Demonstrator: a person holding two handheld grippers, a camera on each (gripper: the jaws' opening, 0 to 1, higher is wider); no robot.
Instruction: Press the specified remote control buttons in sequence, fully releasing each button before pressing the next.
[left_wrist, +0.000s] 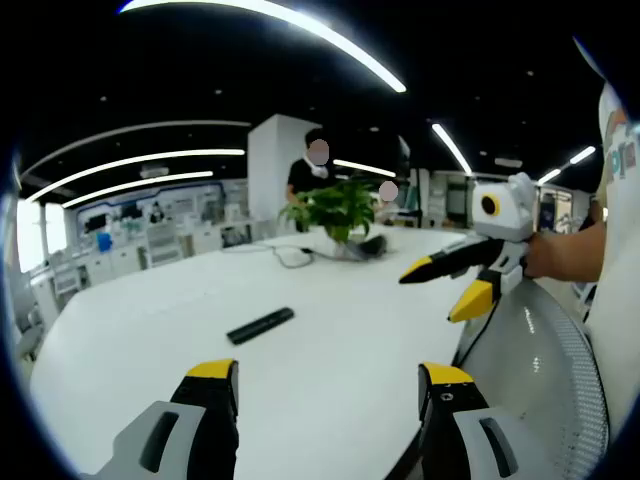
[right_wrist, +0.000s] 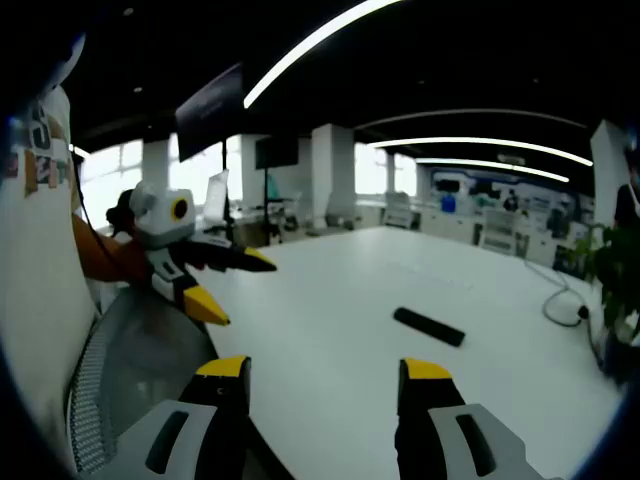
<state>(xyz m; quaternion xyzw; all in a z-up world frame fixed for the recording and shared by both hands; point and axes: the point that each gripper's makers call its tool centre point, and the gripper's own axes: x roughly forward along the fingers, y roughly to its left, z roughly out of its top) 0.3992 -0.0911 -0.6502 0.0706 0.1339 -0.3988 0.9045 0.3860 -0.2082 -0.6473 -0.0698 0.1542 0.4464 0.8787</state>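
The remote (left_wrist: 260, 325) lies flat mid-table (left_wrist: 330, 300), well ahead of the left gripper (left_wrist: 325, 385) and right gripper (right_wrist: 325, 380), both spread and empty, neither clearly nearer.

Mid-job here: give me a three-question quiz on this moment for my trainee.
1. True or false: the right gripper is pressing the remote control.
2. What lies on the white table ahead of the left gripper? A) remote control B) mug C) book
3. Fill in: beyond the remote stands a potted ____.

Key: 1 false, it hangs open and apart from it; 2 A; 3 plant.
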